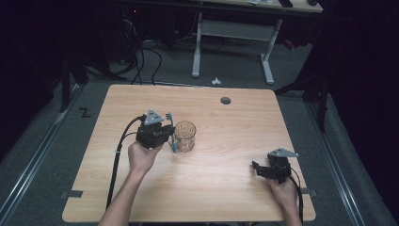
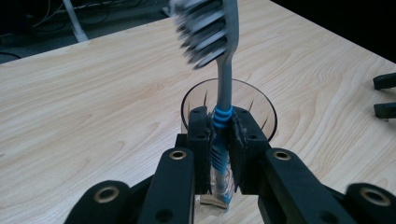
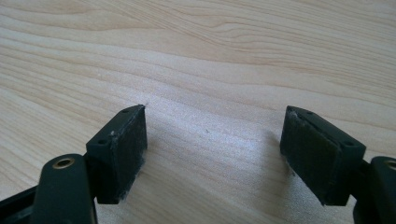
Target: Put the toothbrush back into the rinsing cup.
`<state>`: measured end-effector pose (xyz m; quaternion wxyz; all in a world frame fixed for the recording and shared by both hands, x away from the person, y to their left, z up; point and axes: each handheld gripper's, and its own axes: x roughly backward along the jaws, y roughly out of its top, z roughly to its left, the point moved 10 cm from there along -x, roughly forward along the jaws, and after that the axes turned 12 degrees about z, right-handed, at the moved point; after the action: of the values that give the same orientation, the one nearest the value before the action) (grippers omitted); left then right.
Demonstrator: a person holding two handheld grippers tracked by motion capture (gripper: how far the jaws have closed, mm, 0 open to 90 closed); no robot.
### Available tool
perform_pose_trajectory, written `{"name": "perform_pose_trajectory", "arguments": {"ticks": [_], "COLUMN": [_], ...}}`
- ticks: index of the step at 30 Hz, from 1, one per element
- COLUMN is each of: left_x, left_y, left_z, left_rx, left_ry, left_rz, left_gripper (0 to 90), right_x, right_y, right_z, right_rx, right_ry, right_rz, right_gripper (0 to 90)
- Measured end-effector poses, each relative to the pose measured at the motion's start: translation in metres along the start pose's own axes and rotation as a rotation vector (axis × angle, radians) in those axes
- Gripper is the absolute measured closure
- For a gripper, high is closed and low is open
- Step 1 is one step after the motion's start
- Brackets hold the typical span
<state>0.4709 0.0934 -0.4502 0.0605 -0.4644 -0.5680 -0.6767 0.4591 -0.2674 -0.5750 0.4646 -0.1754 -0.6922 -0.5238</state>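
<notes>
Beside ribbed glass cup [image 2: 229,109], slim toothbrush [image 2: 223,79] (blue-banded)

The left gripper [image 2: 219,154] has its jaws clamped on the blue-ribbed neck of a grey toothbrush [image 2: 223,93], which stands upright with its blurred bristle head at the top. Just behind the jaws a clear cup [image 2: 261,105] stands on the wooden table [image 2: 93,107].

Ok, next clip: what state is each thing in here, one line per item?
Left tool: shut on the toothbrush handle.
Toothbrush: held upright, bristles up, beside the cup.
Cup: upright on the table, clear, looks empty.
Right tool: open, nothing between its pads, low over the table.
Table: bare wood where it shows.
</notes>
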Motion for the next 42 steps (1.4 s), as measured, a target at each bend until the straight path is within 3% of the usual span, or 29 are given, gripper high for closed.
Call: {"name": "perform_pose_trajectory", "arguments": {"ticks": [14, 28, 33, 42], "left_x": [-0.006, -0.008, -0.007, -0.008], "left_y": [-0.007, -0.010, -0.013, -0.014], "left_z": [-0.002, -0.002, 0.000, 0.000], "left_rx": [-0.019, -0.013, -0.026, -0.018], "left_ry": [0.020, 0.029, 0.063, 0.047], "left_rz": [0.012, 0.010, 0.013, 0.016], "left_gripper": [79.5, 79.5, 79.6, 79.4], "right_x": [0.000, 0.000, 0.000, 0.000], "right_y": [0.000, 0.000, 0.000, 0.000], "right_z": [0.000, 0.000, 0.000, 0.000], "right_rx": [0.000, 0.000, 0.000, 0.000], "right_ry": [0.000, 0.000, 0.000, 0.000], "right_rz": [0.000, 0.000, 0.000, 0.000], "right_gripper": [23.1, 23.1, 23.1, 23.1]}}
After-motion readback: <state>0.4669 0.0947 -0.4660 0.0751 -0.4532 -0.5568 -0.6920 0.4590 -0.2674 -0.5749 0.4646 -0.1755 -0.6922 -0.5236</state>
